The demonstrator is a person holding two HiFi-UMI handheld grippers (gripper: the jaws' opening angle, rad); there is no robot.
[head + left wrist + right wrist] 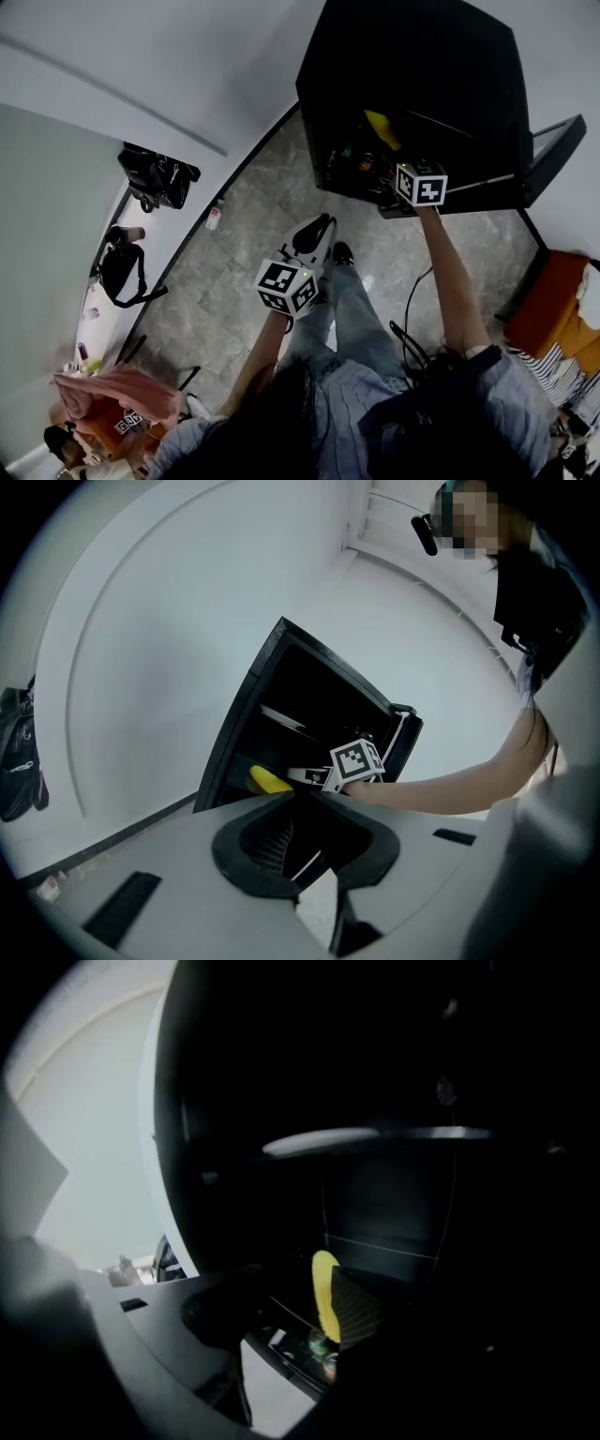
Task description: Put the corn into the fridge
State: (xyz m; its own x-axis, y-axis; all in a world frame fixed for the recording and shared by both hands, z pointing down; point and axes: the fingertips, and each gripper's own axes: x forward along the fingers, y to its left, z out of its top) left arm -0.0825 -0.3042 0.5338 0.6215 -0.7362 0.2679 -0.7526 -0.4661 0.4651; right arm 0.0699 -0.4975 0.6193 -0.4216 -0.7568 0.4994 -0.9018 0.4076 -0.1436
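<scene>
Fridge — black, low, standing on the tiled floor by the wall — has its door swung open to the person's right. Inside, a pale shelf crosses the dark upper part. The corn is in the compartment below that shelf, and small cans show on a lower level beneath it.

The right hand-held gripper reaches in past the front edge of the fridge with its jaws apart. The corn lies against the ribbed pad of one jaw, while the other jaw stands off from it with a gap between.

The left hand-held gripper hangs well back from the opening, over the floor — its jaws are spread and hold nothing. A stretch of floor separates it from the fridge front.
</scene>
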